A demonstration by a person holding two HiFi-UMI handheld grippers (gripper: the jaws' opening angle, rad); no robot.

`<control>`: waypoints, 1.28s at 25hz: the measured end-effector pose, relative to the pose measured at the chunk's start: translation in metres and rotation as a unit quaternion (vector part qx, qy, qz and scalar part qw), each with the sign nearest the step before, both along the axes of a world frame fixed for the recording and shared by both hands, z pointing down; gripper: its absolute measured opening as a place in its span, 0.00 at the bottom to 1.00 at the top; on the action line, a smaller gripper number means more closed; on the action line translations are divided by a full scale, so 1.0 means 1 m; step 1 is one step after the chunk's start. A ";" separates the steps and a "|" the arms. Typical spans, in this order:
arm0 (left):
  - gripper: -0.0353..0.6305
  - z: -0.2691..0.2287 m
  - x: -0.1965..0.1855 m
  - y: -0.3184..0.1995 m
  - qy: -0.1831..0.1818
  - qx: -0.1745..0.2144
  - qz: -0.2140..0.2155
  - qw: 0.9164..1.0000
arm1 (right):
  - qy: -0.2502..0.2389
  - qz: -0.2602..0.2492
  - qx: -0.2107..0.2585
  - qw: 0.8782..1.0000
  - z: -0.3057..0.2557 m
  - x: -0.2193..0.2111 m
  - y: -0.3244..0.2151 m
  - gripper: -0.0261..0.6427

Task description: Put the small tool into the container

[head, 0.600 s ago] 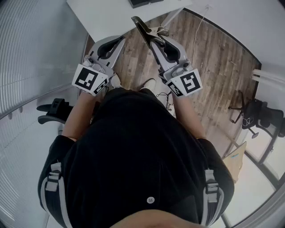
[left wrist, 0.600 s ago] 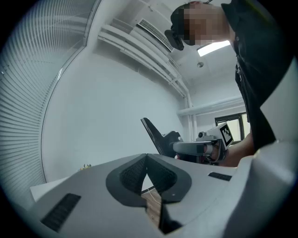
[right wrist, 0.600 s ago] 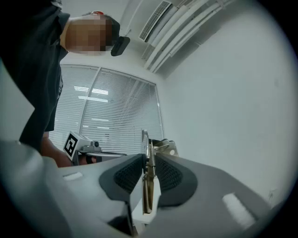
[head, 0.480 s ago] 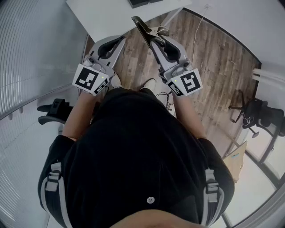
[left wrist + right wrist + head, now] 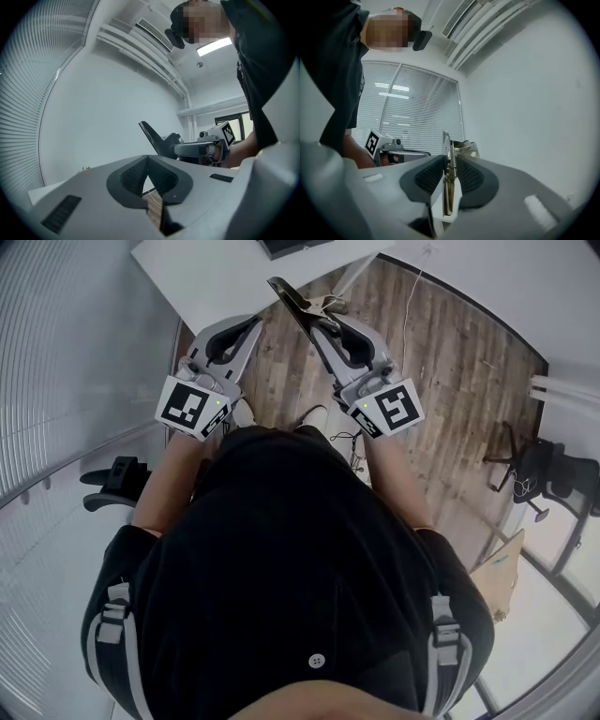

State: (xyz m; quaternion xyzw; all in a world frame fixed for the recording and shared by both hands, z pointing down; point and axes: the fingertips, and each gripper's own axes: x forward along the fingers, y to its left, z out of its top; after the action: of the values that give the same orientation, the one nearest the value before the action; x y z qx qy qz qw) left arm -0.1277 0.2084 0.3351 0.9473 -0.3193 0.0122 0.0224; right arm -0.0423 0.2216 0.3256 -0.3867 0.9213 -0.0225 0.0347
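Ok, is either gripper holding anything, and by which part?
The right gripper clamps the small metal tool at its sprung middle, one end sticking out in front. The left gripper is shut, empty.

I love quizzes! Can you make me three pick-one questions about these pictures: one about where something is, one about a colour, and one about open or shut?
1. Where is the metal piece?
A) in a box
B) in the right tool
C) on the floor

2. What colour is the table?
A) white
B) red
C) green

3. How are the left tool's jaws?
A) wide open
B) shut on a cup
C) shut, empty

Answers:
1 B: the right tool's pads pinch the metal piece.
2 A: the table top is white in the head view.
3 C: the left tool's pads meet with nothing between them.
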 end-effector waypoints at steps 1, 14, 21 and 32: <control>0.07 0.001 0.001 0.000 0.000 0.000 0.002 1.000 | 0.003 0.002 0.001 1.000 0.001 0.001 -0.001 0.19; 0.07 0.004 0.034 0.001 -0.006 -0.003 0.006 1.000 | 0.003 0.004 0.003 1.000 0.003 0.032 0.000 0.19; 0.07 0.001 0.068 0.007 -0.005 0.005 -0.008 1.000 | 0.002 -0.008 0.006 1.000 0.005 0.062 0.005 0.19; 0.07 0.004 0.126 0.016 -0.012 0.010 -0.034 0.999 | -0.006 -0.029 0.013 0.999 0.010 0.120 0.007 0.19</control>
State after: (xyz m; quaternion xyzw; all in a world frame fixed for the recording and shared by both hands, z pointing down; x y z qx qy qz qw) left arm -0.0018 0.2241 0.3389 0.9357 -0.3520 0.0195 0.0100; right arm 0.0774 0.2286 0.3353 -0.3595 0.9320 -0.0140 0.0449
